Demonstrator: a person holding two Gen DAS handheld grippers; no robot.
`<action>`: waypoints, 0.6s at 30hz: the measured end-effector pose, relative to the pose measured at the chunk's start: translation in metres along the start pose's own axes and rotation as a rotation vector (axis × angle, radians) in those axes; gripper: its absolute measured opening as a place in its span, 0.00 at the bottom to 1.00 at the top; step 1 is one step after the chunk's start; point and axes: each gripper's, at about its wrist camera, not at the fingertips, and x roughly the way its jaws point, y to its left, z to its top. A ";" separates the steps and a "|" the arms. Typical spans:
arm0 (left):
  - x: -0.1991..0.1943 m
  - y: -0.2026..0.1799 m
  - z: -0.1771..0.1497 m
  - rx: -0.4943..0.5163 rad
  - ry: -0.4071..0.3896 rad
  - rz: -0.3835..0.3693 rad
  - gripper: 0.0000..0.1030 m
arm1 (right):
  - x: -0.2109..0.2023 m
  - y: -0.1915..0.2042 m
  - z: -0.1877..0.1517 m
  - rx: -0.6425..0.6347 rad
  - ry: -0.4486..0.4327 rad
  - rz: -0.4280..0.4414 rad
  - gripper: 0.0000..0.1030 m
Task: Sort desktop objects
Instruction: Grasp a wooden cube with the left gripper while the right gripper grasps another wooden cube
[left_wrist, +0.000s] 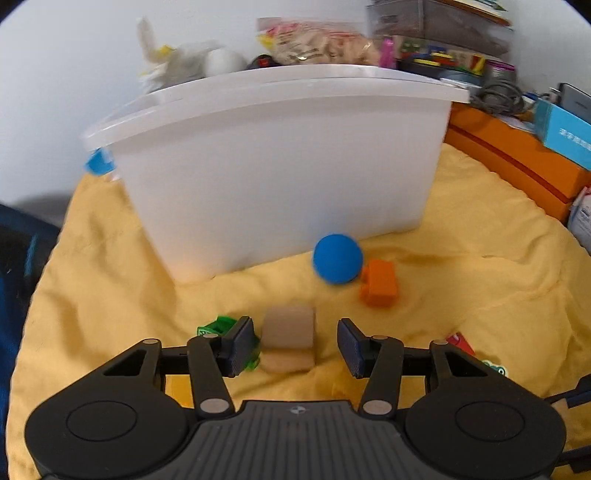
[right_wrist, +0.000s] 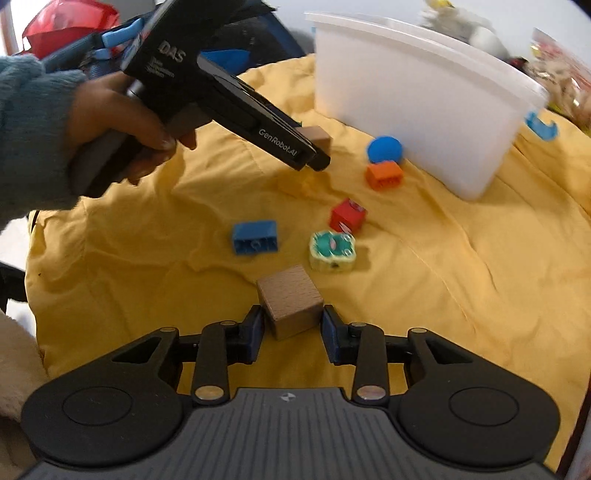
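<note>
Two wooden cubes sit on the yellow cloth (right_wrist: 461, 258) before the white bin (right_wrist: 424, 110), neither having a long axis. The right tongs (right_wrist: 292, 334) stand half open, astride one wooden cube (right_wrist: 290, 301), corner-on; whether the pads press it, I cannot tell. The left tongs (left_wrist: 295, 345) gape around the other cube (left_wrist: 290, 341), untouched on one side. Near the bin: one blue ball (right_wrist: 384, 148), one orange brick (right_wrist: 384, 174).

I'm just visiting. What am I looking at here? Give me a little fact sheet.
surface: yellow cloth
container: white bin standing on the cloth
by the bin: blue ball, orange brick
loose pieces: red block, blue brick, green-faced block
left gripper: fingers open around a wooden block
right gripper: fingers close beside a wooden cube; contact unclear
</note>
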 end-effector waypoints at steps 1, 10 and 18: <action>0.003 0.000 0.002 -0.005 0.018 -0.015 0.31 | 0.000 -0.001 -0.003 0.013 0.002 -0.003 0.36; -0.071 -0.009 -0.023 -0.022 -0.017 -0.006 0.31 | -0.004 -0.001 -0.005 0.015 0.004 -0.036 0.36; -0.102 -0.046 -0.083 -0.084 0.092 -0.046 0.31 | -0.001 -0.004 -0.006 0.046 0.023 -0.034 0.35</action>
